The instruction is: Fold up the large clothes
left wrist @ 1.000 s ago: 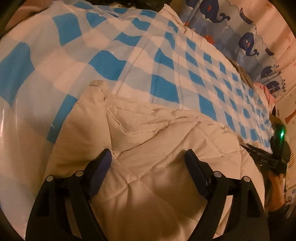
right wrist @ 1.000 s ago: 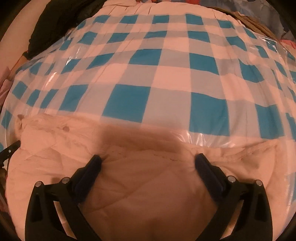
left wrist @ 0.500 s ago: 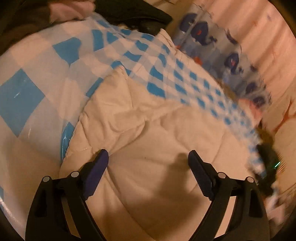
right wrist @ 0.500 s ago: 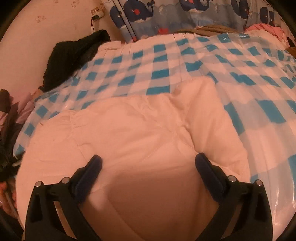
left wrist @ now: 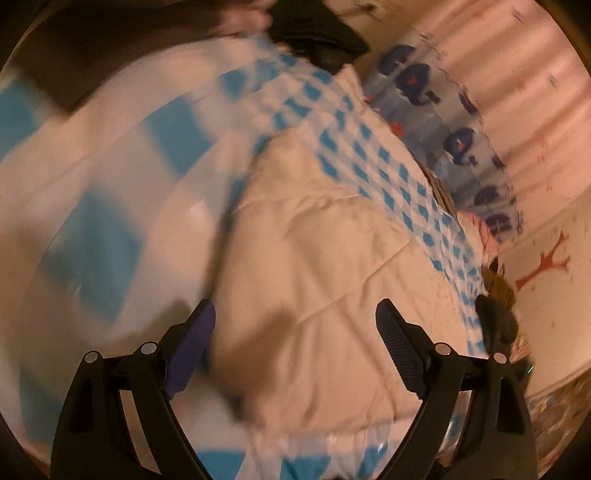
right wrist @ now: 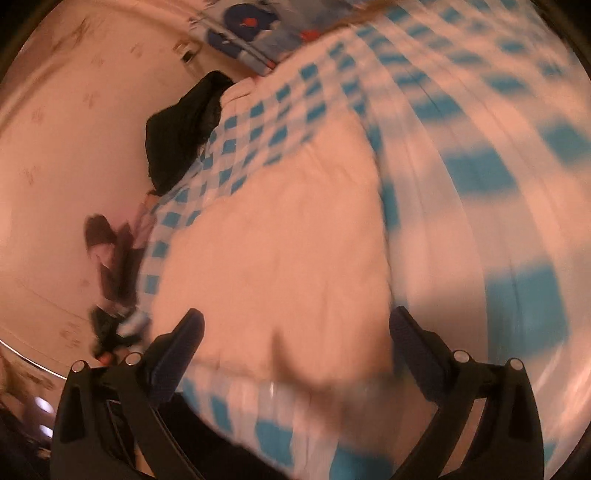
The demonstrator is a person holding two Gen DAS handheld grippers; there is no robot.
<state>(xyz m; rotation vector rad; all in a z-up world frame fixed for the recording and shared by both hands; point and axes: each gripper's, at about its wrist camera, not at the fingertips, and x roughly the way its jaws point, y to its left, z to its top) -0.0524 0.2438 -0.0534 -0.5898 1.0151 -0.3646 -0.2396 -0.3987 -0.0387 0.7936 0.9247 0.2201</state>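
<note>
Both the left gripper [left wrist: 295, 354] and right gripper [right wrist: 295, 354] have drawn back toward six o'clock, fingers released and empty, leaving the cream quilted garment [left wrist: 332, 258] folded on the checked surface [left wrist: 110, 258].

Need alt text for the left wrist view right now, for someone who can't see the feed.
The left gripper hangs open above a cream quilted garment lying folded on a blue-and-white checked cover, nothing between its jaws. A whale-print curtain hangs at the right, dark clothing is piled at the far end, and the left half of the view is motion-blurred.
</note>
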